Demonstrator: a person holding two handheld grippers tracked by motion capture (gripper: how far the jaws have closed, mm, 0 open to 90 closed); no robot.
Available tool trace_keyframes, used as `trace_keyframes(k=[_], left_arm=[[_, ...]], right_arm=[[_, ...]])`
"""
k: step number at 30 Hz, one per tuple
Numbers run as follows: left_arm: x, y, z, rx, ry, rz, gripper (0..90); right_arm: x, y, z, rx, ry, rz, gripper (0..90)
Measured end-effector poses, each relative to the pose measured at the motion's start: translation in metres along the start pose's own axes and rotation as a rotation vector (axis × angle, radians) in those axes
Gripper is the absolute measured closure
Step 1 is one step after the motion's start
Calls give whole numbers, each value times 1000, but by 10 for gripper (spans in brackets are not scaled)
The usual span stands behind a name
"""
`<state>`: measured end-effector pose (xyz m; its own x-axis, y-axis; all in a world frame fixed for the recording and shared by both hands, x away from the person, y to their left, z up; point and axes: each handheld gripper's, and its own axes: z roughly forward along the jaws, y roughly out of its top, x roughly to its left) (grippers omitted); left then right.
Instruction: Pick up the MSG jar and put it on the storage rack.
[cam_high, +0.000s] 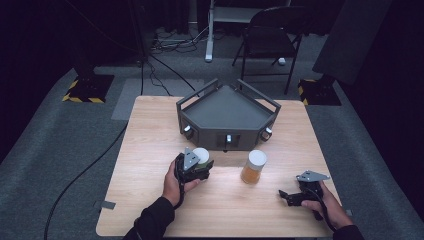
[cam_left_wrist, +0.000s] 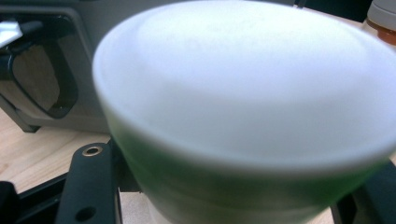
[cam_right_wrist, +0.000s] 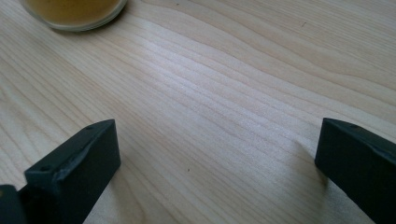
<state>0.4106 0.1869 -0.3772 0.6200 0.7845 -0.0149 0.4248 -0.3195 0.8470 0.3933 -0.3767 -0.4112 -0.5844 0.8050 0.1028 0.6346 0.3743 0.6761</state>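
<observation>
1. From the high view, the left gripper (cam_high: 199, 164) sits left of centre in the frame, on the wooden table (cam_high: 150, 150), clamped around a small jar with a white lid (cam_high: 201, 154). The jar stands just in front of the dark grey tray-like stand (cam_high: 227, 107) at the table's far side.
2. The left gripper view fills in what the high view cannot: the white lid (cam_left_wrist: 247, 79) looms large and blurred across the middle of the frame, a greenish band runs beneath its rim, and the black jaws hug the jar at lower left and lower right. The grey stand (cam_left_wrist: 60, 56) fills the upper left, with an opening in its front.
3. A second jar, amber-coloured with a pale lid (cam_high: 254, 167), stands right of centre in the high view, well apart from the held jar. Its edge peeks in at the upper right corner of the left gripper view (cam_left_wrist: 384, 18).
4. The right gripper (cam_high: 292, 196) rests low at the lower right of the high view, held in the person's hand, touching nothing.
5. The right gripper view shows its two black jaws spread wide at the bottom corners, bare wood grain between them. The amber jar's base (cam_right_wrist: 74, 13) is at the upper left.
</observation>
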Motion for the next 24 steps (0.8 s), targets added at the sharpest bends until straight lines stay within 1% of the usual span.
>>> trace_keyframes(k=[5, 8, 11, 14, 15, 16, 17, 20, 24], left_arm=[[4, 3, -2, 3, -6, -13, 351], [5, 5, -5, -3, -6, -11, 351], [9, 8, -9, -22, -16, -27, 350], [7, 12, -13, -29, -5, -19, 350], [7, 14, -14, -33, -1, -32, 350], [7, 14, -14, -33, -1, -32, 350], [7, 15, -15, -37, 6, -45, 350], [3, 21, -17, -45, 22, -37, 349], [3, 26, -21, -64, 16, -46, 349]], right_arm=[[0, 0, 0, 0, 0, 0, 0], [0, 0, 0, 0, 0, 0, 0], [0, 0, 0, 0, 1, -1, 0], [0, 0, 0, 0, 1, -1, 0], [0, 0, 0, 0, 1, -1, 0], [0, 0, 0, 0, 1, -1, 0], [0, 0, 0, 0, 1, -1, 0], [0, 0, 0, 0, 1, -1, 0], [0, 0, 0, 0, 1, -1, 0]])
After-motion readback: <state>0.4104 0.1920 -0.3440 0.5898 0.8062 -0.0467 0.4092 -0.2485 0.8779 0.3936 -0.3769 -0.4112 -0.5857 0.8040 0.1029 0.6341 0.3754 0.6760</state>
